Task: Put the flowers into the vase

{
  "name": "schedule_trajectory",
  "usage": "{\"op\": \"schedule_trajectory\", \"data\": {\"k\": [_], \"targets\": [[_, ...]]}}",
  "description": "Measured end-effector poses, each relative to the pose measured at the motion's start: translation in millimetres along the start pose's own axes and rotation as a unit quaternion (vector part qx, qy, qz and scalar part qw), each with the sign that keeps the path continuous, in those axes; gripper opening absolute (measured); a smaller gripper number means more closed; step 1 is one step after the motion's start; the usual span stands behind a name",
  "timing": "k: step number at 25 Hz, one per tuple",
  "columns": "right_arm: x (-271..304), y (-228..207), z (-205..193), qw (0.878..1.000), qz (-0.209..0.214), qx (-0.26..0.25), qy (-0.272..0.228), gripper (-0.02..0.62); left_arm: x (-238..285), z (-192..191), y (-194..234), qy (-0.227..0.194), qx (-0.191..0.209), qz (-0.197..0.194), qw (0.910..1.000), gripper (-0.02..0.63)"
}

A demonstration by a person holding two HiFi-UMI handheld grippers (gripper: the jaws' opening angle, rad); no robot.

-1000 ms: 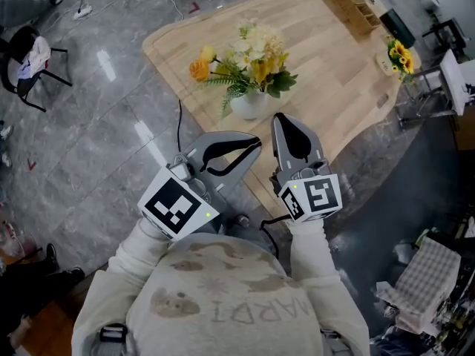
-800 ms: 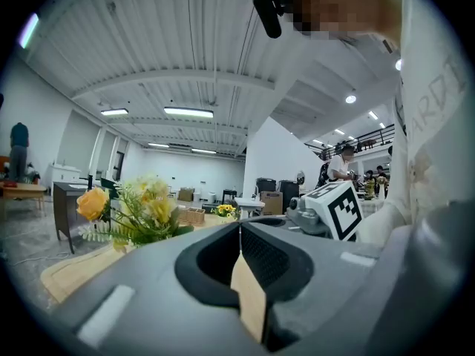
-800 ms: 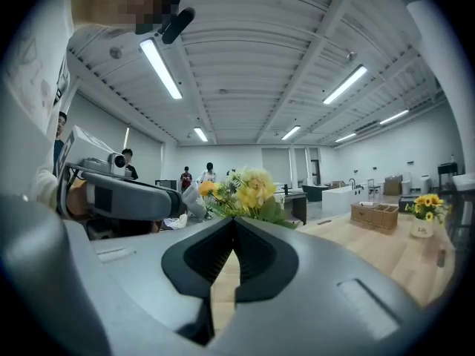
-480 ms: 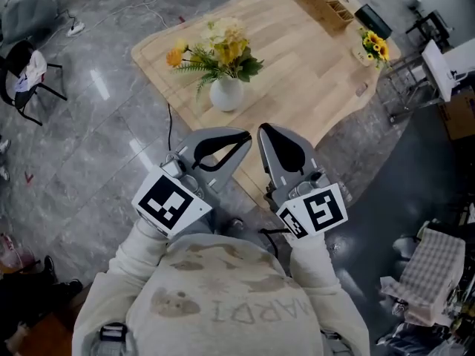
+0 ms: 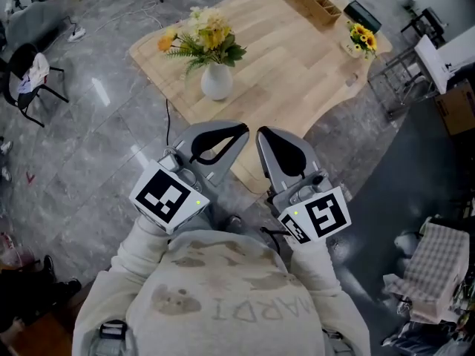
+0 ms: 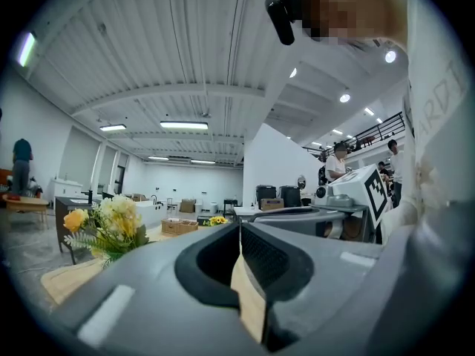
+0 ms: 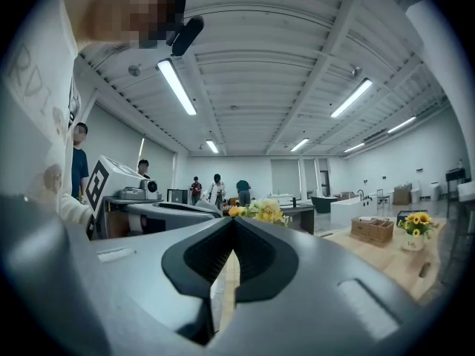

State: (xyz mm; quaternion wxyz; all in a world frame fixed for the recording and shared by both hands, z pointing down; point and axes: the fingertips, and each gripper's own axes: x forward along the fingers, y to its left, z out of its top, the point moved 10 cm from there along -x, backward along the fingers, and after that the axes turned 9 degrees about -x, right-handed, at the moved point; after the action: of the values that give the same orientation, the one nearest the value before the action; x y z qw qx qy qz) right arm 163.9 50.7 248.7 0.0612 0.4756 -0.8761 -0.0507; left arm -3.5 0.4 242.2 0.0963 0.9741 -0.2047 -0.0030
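Note:
A round white vase stands on the wooden table, with a bunch of yellow and cream flowers in it. The same flowers show at the left of the left gripper view, and small ahead in the right gripper view as flowers. My left gripper and right gripper are held close to my chest, off the near table edge, well short of the vase. Both are shut, jaws together, with nothing held.
A wooden organiser box and a small pot of sunflowers sit at the table's far side. A dark chair stands at the left, a wire rack at the right. A cable hangs from the table's near edge. People stand in the background.
The table with vase and flowers has slid up and left in the head view, farther from me. Both grippers stay shut, held near my chest.

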Motion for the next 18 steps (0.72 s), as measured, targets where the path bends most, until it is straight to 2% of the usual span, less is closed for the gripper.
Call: {"op": "schedule_trajectory", "data": {"k": [18], "targets": [[-17.0, 20.0, 7.6, 0.999, 0.022, 0.004, -0.025, 0.025, -16.4, 4.8, -23.2, -0.005, -0.002, 0.021, 0.9998, 0.005]]}}
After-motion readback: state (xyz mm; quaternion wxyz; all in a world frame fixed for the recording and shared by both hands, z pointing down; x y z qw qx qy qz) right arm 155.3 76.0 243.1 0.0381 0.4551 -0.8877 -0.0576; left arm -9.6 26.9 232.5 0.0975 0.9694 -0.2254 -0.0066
